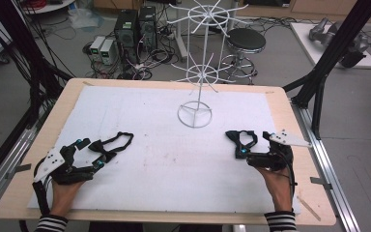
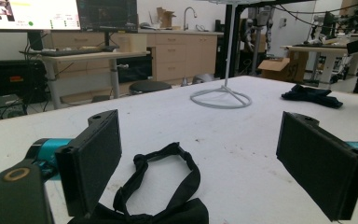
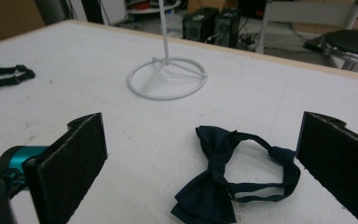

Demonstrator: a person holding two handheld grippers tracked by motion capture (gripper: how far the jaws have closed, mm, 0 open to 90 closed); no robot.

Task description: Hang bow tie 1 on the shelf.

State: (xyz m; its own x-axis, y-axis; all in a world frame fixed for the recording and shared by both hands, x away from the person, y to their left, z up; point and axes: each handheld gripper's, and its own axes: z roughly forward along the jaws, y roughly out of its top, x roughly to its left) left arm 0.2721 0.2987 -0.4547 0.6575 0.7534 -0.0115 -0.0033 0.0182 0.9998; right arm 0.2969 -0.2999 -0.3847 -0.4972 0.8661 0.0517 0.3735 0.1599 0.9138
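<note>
Two bow ties lie on the white mat [image 1: 140, 164], one before each of my grippers. My left gripper [image 1: 84, 155] has its jaws spread wide, and the black bow tie [image 1: 110, 146] lies between and just beyond them, its knot near the tips and its strap looping away toward the white wire stand [image 1: 194, 114]. My right gripper [image 1: 251, 151] also has its jaws wide apart, with the dark navy bow tie [image 1: 241, 137] just ahead of them, on the side toward the stand's ring base. Neither tie is clamped. Both are soft, matte cloth with a thin band closed in a loop; the jaw pads are flat black rectangles with a rough, foam-like face. The stand is thin painted wire: a round base with three spokes, an upright pole and spoked rings above. In my left gripper view the black bow tie [image 2: 165, 186] lies on the mat between the pads, the navy one far off to the right. In my right gripper view the navy bow tie [image 3: 223, 179] shows its pleated wings and adjuster.
</note>
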